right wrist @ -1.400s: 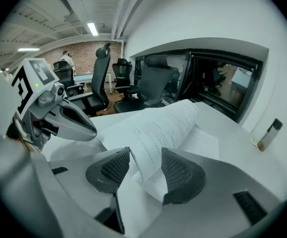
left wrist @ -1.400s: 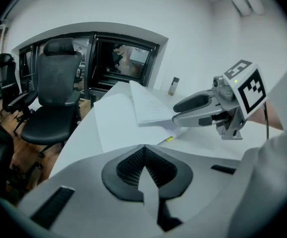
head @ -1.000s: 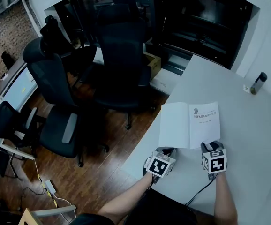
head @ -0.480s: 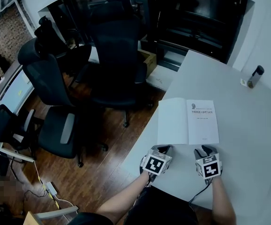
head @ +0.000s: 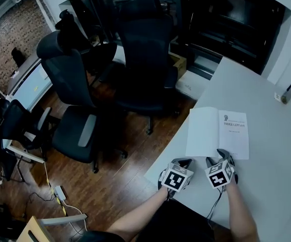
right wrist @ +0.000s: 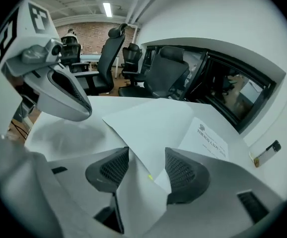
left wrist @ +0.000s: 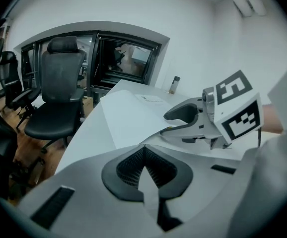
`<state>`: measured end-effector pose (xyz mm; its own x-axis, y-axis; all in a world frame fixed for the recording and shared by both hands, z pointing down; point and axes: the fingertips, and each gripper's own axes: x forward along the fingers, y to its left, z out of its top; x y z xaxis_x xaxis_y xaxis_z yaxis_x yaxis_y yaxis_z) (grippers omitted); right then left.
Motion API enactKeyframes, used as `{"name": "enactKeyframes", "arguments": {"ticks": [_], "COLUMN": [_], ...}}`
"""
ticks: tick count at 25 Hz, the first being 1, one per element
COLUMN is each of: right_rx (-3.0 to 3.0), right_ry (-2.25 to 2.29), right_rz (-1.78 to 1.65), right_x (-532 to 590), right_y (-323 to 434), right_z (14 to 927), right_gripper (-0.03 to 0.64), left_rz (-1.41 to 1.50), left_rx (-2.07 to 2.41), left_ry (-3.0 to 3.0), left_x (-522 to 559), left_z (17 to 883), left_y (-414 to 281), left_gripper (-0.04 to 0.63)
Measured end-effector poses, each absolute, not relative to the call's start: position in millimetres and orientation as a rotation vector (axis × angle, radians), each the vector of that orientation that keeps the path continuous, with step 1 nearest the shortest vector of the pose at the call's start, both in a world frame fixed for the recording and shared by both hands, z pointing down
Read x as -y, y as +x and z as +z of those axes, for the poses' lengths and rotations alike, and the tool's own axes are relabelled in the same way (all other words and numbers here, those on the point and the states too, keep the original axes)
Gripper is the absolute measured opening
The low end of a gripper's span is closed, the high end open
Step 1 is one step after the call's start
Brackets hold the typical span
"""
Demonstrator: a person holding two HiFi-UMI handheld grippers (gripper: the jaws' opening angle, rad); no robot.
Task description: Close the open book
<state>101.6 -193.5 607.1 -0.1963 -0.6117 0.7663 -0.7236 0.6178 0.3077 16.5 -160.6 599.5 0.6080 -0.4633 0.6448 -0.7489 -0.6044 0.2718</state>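
Observation:
The open book [head: 217, 132] lies flat on the white table [head: 266, 185], with a blank left page and a printed title page on the right. My right gripper [head: 222, 155] is at the middle of the book's near edge. In the right gripper view its jaws [right wrist: 147, 165] are opening, the pads stand apart, and the book's [right wrist: 158, 125] near edge shows in the gap, unpressed. My left gripper [head: 184, 163] hovers by the book's near left corner. In the left gripper view its pads [left wrist: 144, 151] meet with nothing between them, and the book [left wrist: 128, 115] lies just ahead.
A small dark bottle [head: 289, 92] stands at the table's far right. The table's left edge [head: 173, 145] drops to a wooden floor. Black office chairs [head: 145, 49] [head: 67, 74] stand beyond it. Dark glass fronts [head: 231, 14] line the back.
My right gripper has slid left along the book's near edge, from its right corner to its middle. It has rolled and its jaws stand wider. The left gripper has shifted slightly.

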Motion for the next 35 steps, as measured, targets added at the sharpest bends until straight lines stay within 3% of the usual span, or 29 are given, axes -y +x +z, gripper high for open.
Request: {"name": "enactKeyframes", "arguments": {"ticks": [10, 35], "right_rx": [1.931, 1.772], "right_ry": [1.236, 1.708], "right_rz": [0.189, 0.437], "right_x": [200, 164], "right_y": [110, 299], "right_z": [585, 566], "right_gripper": [0.207, 0.207], "left_rz": [0.728, 0.778], "left_rx": [0.968, 0.819], "left_ry": [2.291, 2.436], "left_x": [163, 169], "left_z": [609, 595], "left_y": [1, 114], "left_gripper": [0.005, 0.005]}}
